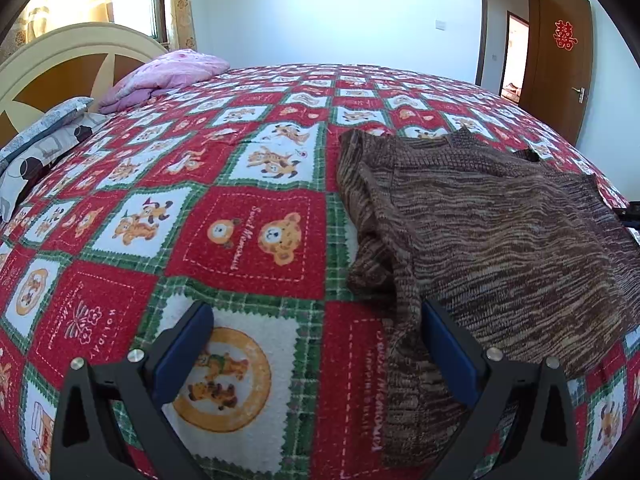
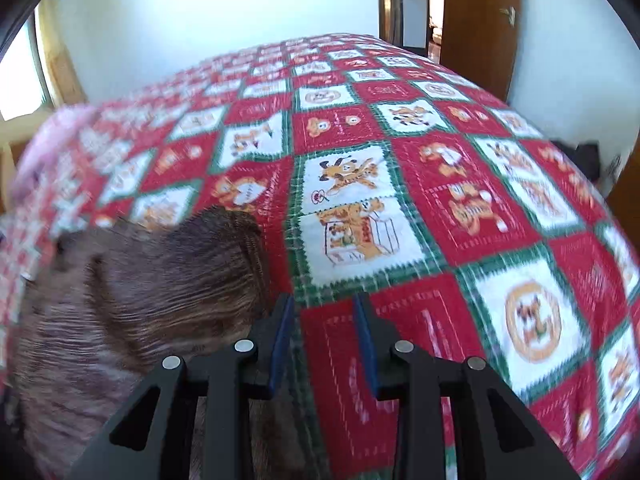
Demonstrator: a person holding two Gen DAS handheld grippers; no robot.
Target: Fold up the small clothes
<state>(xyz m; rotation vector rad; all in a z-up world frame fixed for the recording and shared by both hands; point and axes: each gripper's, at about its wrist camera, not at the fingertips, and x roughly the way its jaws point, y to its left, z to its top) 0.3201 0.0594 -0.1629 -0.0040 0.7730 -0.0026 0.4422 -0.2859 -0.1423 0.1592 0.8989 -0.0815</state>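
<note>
Landmark: brown knit sweater (image 1: 488, 236), partly folded, lying flat on the bed (image 1: 248, 184) with its red, green and white cartoon-patch quilt.
Sweater position: right half of the quilt in left wrist view; a sleeve edge trails toward the camera.
Left tongs (image 1: 316, 344): released, jaws spread wide, nothing between them; right blue pad just beside the sweater's trailing sleeve, left pad over bare quilt.
Right tongs (image 2: 324, 332): narrow gap, only quilt visible between the pads, gripping nothing; the sweater (image 2: 132, 312) lies just left of them, view blurred.
Pink bedding (image 1: 168, 74): well beyond the sweater, near the headboard (image 1: 60, 64).
Door (image 1: 560, 76): brown, behind the sweater.
</note>
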